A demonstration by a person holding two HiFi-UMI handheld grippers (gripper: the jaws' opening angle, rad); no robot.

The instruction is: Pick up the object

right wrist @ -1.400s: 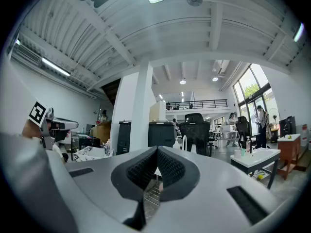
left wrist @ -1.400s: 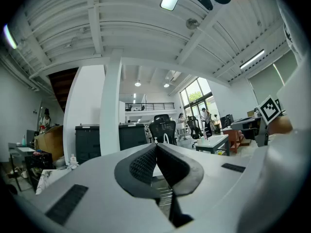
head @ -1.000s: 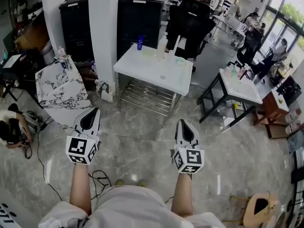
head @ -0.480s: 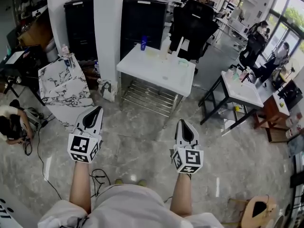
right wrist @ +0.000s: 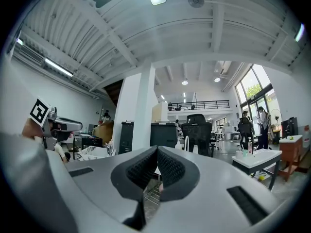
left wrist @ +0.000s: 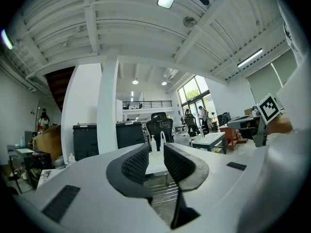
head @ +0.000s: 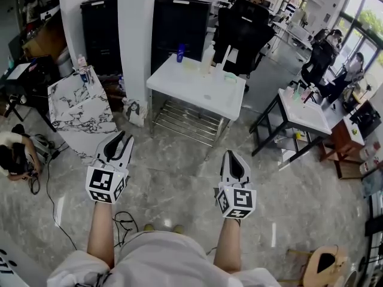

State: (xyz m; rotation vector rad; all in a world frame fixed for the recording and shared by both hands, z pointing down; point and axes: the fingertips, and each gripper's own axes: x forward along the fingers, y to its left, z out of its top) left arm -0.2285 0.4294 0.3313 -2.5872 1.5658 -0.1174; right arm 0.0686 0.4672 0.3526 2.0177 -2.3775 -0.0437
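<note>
My left tongs point(head: 119, 141) have just come apart: half a second ago they were shut in a single point, and now the two jaws stand open with a clear gap between them and nothing in it. In the left gripper view point(left wrist: 155, 152) I look straight through that gap at the white table point(left wrist: 155, 165) and the wire shelf under it. My right tongs point(head: 231, 158) have not changed. Their jaws are pressed together at the tips point(right wrist: 156, 152) with nothing held between them, and they hang level beside the left pair, both out in front of me above the bare marble floor point(head: 173, 172). The task names no particular object, so I take it to be one of the small things on the white table point(head: 197, 94) ahead of me. These include a blue bottle point(head: 181, 53) at the far edge near the white pillar point(head: 134, 40) and some pale bottles next to it, but I cannot say which one is meant. Whichever it is, it is well apart from both pairs of tongs, with open floor in between. I read the opening of the left pair as getting ready, and it suggests the left will do the picking. No grasp has begun, and I must first walk up to the table. A leaning marble slab point(head: 78, 109) stands off to my left, clear of that path.
</note>
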